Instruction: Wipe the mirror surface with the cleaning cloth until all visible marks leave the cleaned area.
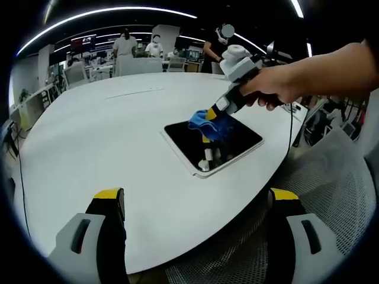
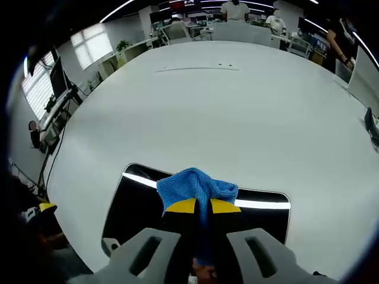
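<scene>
A dark rectangular mirror [image 1: 237,144] with a white rim lies flat on the white table [image 1: 106,136], near its right edge. A person's hand holds my right gripper [image 1: 208,115] over it, shut on a blue cleaning cloth [image 1: 204,120] that presses on the glass. In the right gripper view the cloth [image 2: 195,185] bunches ahead of the yellow-tipped jaws of my right gripper [image 2: 203,206], with the mirror [image 2: 133,204] below showing a bright reflected strip. My left gripper [image 1: 195,198] is open near the table's front edge, with nothing between its fingers.
A grey mesh chair [image 1: 331,177] stands beside the table's right edge, under the person's arm. A cable [image 1: 291,127] hangs off the table near the mirror. Several people, desks and monitors stand beyond the far side of the table.
</scene>
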The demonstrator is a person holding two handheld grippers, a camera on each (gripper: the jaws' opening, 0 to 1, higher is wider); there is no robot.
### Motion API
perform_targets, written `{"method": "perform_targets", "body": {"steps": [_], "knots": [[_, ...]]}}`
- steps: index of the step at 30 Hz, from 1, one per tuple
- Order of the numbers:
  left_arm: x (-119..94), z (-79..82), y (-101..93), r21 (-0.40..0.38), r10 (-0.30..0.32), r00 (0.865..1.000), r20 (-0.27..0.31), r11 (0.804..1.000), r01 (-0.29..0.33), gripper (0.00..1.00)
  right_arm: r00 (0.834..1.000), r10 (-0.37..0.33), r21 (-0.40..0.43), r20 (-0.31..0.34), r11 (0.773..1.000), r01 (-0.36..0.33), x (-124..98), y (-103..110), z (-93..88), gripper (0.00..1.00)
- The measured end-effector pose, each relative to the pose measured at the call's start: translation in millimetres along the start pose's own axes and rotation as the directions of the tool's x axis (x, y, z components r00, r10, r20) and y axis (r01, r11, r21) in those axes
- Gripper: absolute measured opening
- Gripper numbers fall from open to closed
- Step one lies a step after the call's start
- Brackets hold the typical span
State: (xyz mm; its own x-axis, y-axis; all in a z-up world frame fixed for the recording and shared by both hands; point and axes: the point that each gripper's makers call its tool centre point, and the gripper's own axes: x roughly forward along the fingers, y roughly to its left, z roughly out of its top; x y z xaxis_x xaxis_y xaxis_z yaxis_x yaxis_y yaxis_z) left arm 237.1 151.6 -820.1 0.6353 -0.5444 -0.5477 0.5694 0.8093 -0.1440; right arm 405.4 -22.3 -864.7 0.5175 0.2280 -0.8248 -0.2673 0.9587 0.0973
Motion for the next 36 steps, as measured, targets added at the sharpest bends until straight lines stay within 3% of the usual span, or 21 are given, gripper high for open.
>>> {"method": "perform_targets", "body": {"steps": [16,36], "knots": [[0,-1.1,0.6,0.005,0.0,1.0,-0.004,1.0,0.0,0.99,1.0,0.001,-0.023,0.01,1.0,-0.001,-4,-8,-4.2,0.01],[1,0.3,1.0,0.004,0.003,1.0,0.001,1.0,-0.003,0.99,0.999,-0.041,0.047,0.003,0.998,0.04,-14,-48,-12.2,0.01]]}}
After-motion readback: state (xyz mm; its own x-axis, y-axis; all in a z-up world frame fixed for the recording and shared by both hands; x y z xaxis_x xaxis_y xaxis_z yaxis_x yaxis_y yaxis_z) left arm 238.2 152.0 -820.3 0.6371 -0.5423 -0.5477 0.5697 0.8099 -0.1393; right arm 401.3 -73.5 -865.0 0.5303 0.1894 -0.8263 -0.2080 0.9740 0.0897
